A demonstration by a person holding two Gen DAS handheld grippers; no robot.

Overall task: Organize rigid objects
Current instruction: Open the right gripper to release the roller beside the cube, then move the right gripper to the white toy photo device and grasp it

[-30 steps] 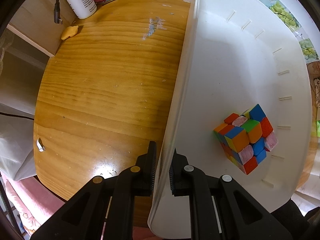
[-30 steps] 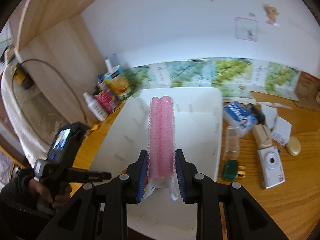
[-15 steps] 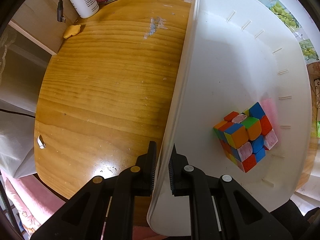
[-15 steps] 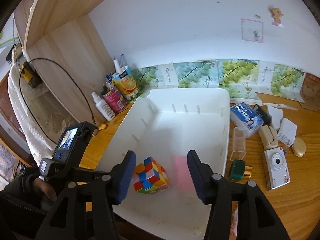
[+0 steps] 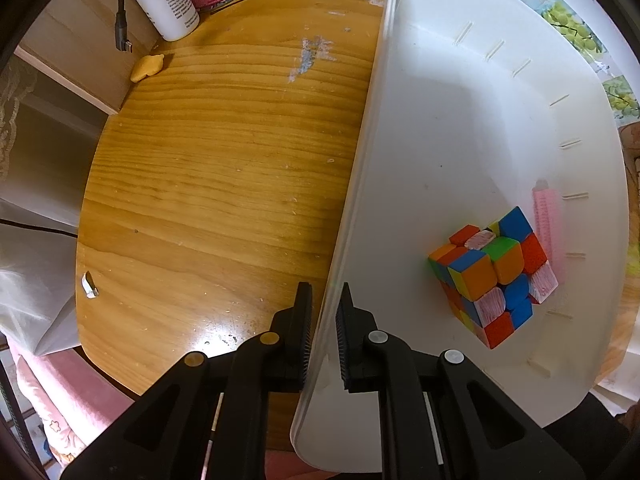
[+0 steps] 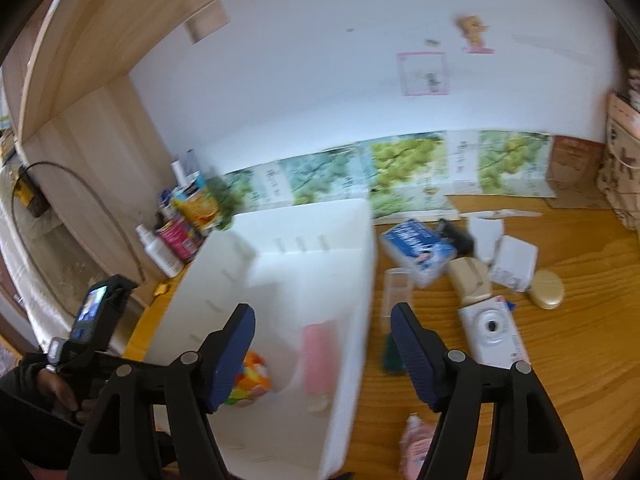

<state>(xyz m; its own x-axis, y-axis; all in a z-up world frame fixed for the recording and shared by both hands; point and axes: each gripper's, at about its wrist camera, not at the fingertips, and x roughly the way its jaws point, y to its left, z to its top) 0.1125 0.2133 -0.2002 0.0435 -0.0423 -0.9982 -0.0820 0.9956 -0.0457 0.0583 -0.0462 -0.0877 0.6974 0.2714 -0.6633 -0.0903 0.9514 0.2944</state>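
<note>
Only right wrist view showed camera (image 6: 491,335) on table (image 6: 568,360) outside white bin (image 6: 280,264). Left gripper (image 5: 323,312) clamped bin's near wall; right gripper (image 6: 322,354) spread wide, holding nothing. Pink roller (image 5: 546,232) lay inside bin, beside multicoloured cube (image 5: 492,276).

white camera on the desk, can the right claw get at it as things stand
Probably yes. The right claw is open and holds nothing, and the white camera lies uncovered on the desk, just right of it, outside the white bin.
</note>
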